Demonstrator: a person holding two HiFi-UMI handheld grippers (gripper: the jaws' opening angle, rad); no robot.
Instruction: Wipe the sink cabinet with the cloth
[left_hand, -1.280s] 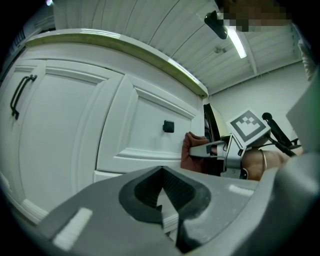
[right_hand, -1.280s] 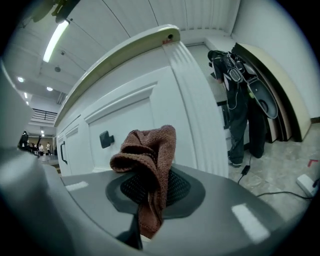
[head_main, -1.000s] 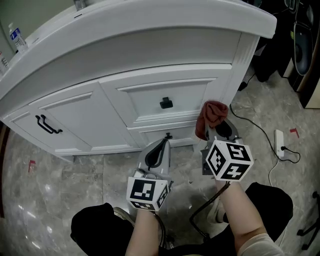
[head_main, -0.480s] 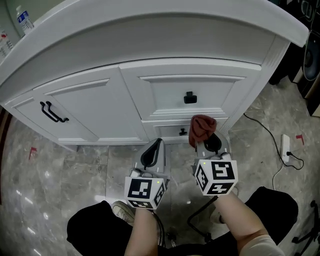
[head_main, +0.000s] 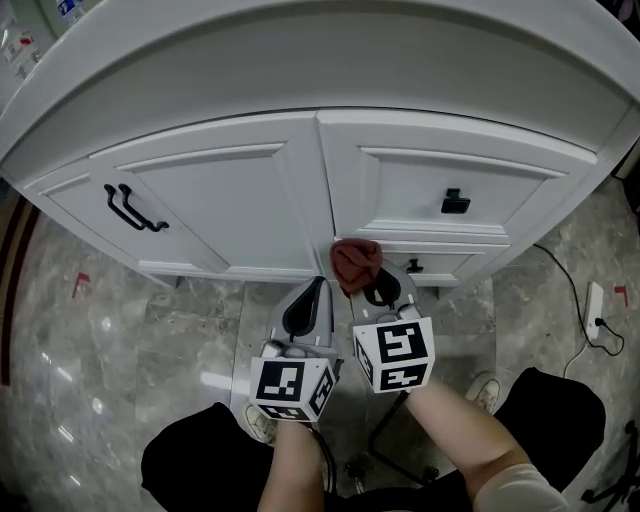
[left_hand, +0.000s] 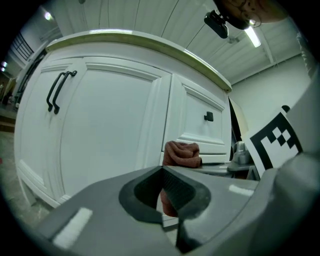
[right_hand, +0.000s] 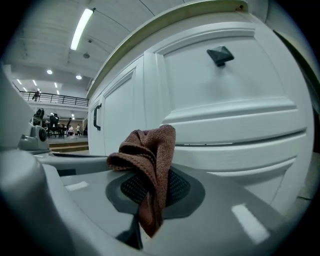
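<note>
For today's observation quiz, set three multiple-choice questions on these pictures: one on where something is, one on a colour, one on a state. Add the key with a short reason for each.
1. Where is the long black bar handle?
A. On the cabinet door at the head view's left
B. On the upper drawer
C. On the floor

2. What colour is the cloth?
A. White
B. Reddish-brown
C. Blue

3. How is the left claw?
A. Shut on the cloth
B. Wide open
C. Shut, holding nothing

Key:
1 A: the bar handle is fixed near that door's upper left corner.
2 B: the cloth bunched in the right claw is reddish-brown against the white cabinet.
3 C: the left gripper view shows its jaws together with nothing between them; the cloth sits beyond, in the other claw.
</note>
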